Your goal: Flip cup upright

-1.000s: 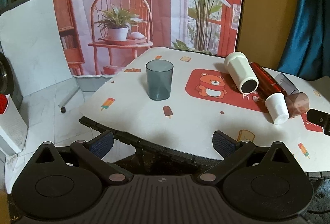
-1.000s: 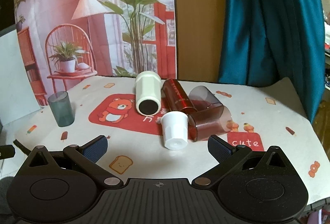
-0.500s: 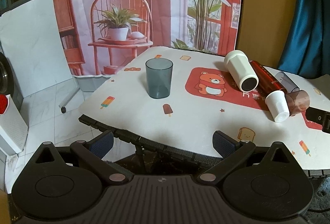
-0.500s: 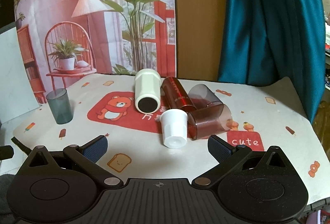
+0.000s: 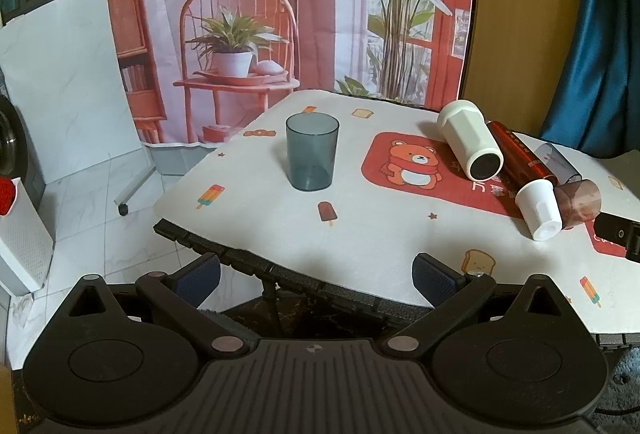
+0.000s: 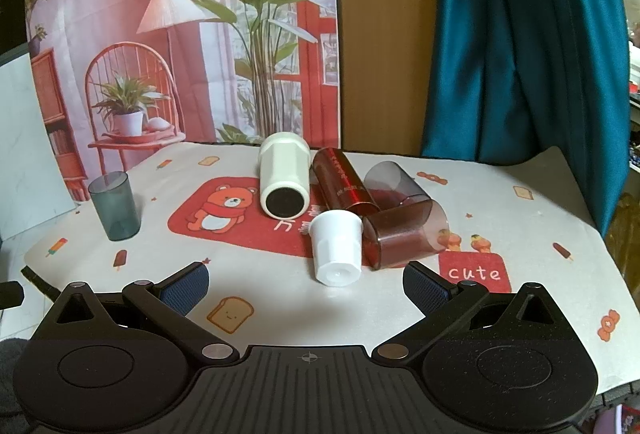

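Observation:
A grey-blue translucent cup (image 5: 312,152) stands upright on the table's left part; it also shows in the right wrist view (image 6: 115,206). Several cups lie on their sides at the right: a large white one (image 6: 283,181), a small white one (image 6: 337,248), a shiny red one (image 6: 344,183), a translucent brown one (image 6: 404,234) and a clear grey one (image 6: 394,183). My left gripper (image 5: 316,276) is open and empty, short of the table's near edge. My right gripper (image 6: 306,284) is open and empty, just before the small white cup.
The table (image 5: 380,234) carries a white cloth with a red bear patch (image 6: 224,212). Its left edge drops to a tiled floor (image 5: 92,202). A printed backdrop (image 5: 288,2) and a teal curtain (image 6: 520,34) stand behind.
Both grippers have drawn back a little from the table. The cups have not moved.

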Available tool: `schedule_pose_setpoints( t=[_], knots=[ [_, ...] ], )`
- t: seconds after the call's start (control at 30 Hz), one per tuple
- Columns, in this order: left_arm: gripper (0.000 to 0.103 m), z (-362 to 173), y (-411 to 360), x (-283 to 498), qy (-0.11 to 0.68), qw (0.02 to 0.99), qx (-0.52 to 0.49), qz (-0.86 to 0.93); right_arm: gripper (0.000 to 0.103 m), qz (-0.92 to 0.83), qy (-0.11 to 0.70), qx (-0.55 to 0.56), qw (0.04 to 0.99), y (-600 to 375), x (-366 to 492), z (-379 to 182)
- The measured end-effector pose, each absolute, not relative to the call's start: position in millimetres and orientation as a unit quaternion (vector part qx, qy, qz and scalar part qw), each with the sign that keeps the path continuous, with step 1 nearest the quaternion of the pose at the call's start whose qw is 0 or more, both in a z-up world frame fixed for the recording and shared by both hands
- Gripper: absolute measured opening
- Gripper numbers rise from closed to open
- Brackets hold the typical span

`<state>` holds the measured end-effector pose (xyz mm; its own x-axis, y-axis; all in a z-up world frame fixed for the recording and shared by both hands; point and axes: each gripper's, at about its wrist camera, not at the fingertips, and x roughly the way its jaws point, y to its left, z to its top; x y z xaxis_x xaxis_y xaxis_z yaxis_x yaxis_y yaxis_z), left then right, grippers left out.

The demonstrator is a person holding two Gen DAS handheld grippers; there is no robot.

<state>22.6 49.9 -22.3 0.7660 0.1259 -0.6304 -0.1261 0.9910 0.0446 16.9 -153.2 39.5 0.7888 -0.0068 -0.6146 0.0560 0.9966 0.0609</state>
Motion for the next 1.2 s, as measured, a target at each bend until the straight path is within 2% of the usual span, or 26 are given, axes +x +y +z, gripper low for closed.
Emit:
schedule_pose_setpoints(
  t=[1.2],
  knots=[
    [0.103, -22.7, 55.2, 21.4, 0.336, 0.939, -0.01, 0.07, 0.103, -0.018, 0.324, 0.023, 0.946, -149.5, 13.9, 41.3]
  ],
)
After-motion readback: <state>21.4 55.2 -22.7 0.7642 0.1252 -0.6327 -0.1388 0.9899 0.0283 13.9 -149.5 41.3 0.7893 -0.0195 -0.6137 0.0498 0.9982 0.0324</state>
